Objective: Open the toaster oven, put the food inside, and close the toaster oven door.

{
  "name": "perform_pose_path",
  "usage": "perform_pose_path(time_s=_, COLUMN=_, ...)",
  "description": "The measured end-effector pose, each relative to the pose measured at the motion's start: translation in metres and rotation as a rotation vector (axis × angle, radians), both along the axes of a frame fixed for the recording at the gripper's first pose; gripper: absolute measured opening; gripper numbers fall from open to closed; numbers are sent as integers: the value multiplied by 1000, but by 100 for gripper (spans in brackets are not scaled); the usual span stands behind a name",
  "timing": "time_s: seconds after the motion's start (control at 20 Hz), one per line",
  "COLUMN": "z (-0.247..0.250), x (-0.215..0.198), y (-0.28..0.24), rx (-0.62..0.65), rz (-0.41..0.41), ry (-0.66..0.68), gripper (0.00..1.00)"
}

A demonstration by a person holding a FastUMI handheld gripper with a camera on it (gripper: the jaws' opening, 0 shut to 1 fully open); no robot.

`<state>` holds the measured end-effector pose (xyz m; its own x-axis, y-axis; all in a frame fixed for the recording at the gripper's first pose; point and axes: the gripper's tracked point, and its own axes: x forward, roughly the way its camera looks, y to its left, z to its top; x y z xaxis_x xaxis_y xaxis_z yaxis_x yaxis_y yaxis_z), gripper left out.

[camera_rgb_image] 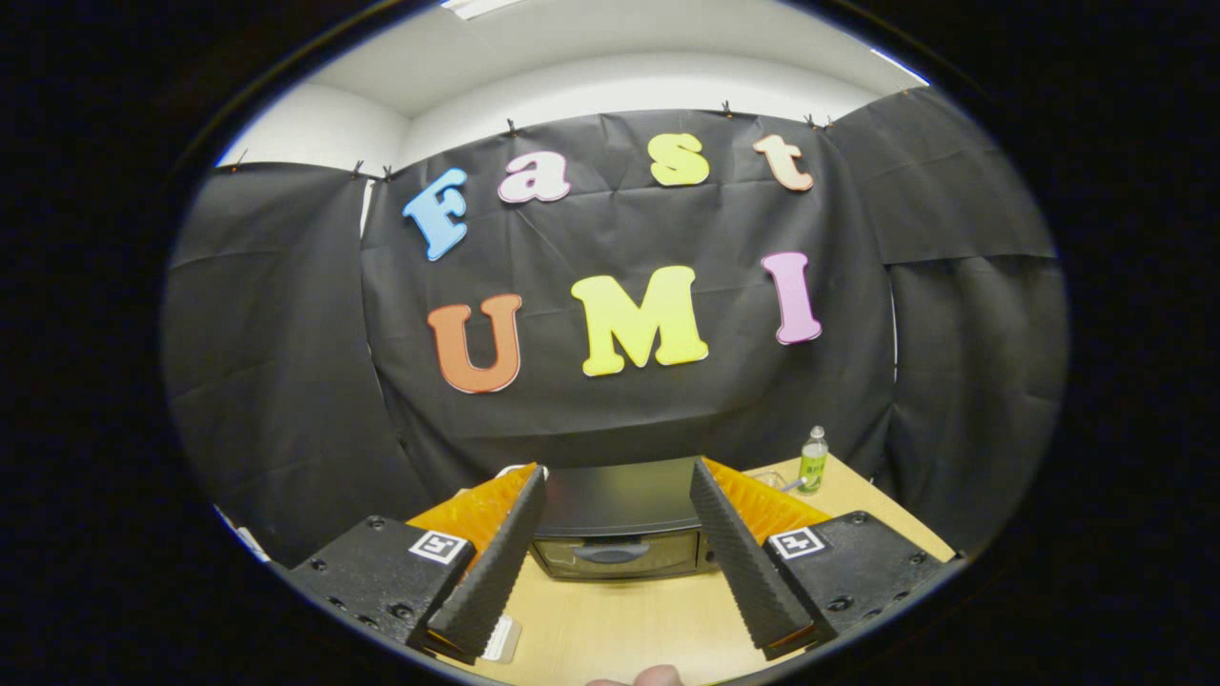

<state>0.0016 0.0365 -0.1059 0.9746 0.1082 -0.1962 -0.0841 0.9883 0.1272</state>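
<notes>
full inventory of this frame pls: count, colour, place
toaster oven: 1, black with a grey handle, door shut, on the table ahead of the tongs, seen between the fingers
bottle: 1, clear with green label, upright on the table, right of the oven
pale flat item: 1, whitish, on the table by the left finger, too hidden to identify
table: 1, light wood
booth wall: black cloth behind the table
fingertip: 1, person's, below the tongs
tongs: 1, fingers wide apart, holding nothing
</notes>
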Motion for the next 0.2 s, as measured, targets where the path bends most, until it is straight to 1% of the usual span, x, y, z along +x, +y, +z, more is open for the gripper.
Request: perform_pose_path(time_s=0.2, z=3, x=5, y=4, rx=-1, rz=3, ry=-5, gripper=100)
